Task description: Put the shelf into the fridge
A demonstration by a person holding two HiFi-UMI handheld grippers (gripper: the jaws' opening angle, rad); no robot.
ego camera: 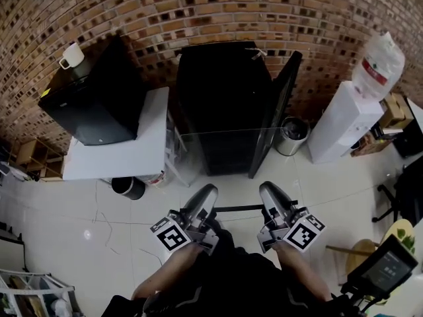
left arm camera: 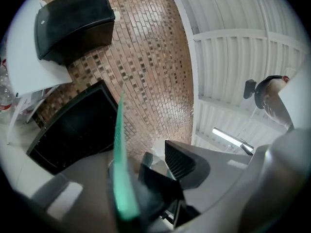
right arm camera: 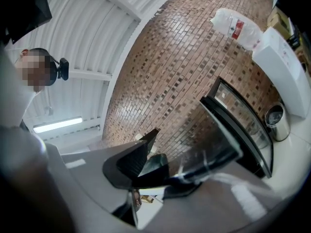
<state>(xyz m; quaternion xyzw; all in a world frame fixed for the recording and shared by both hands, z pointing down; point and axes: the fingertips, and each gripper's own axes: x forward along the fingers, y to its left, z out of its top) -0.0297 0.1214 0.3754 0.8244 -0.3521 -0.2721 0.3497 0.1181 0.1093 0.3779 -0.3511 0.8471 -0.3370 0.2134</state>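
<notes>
A clear glass shelf (ego camera: 228, 167) is held level in front of the black fridge (ego camera: 221, 91), whose door (ego camera: 277, 104) stands open to the right. My left gripper (ego camera: 205, 193) is shut on the shelf's near left edge. My right gripper (ego camera: 271, 191) is shut on its near right edge. In the left gripper view the shelf's green edge (left arm camera: 120, 164) runs between the jaws toward the fridge (left arm camera: 73, 130). In the right gripper view the glass shelf (right arm camera: 216, 154) sits clamped under the ribbed pad (right arm camera: 124, 166), with the fridge door (right arm camera: 243, 125) ahead.
A second black box (ego camera: 99, 101) with a mug (ego camera: 71, 57) on top sits on a white table (ego camera: 125, 154) at the left. A black bucket (ego camera: 129, 187) stands below it. A steel bin (ego camera: 293, 136) and a white water dispenser (ego camera: 344, 121) stand to the right. The back wall is brick.
</notes>
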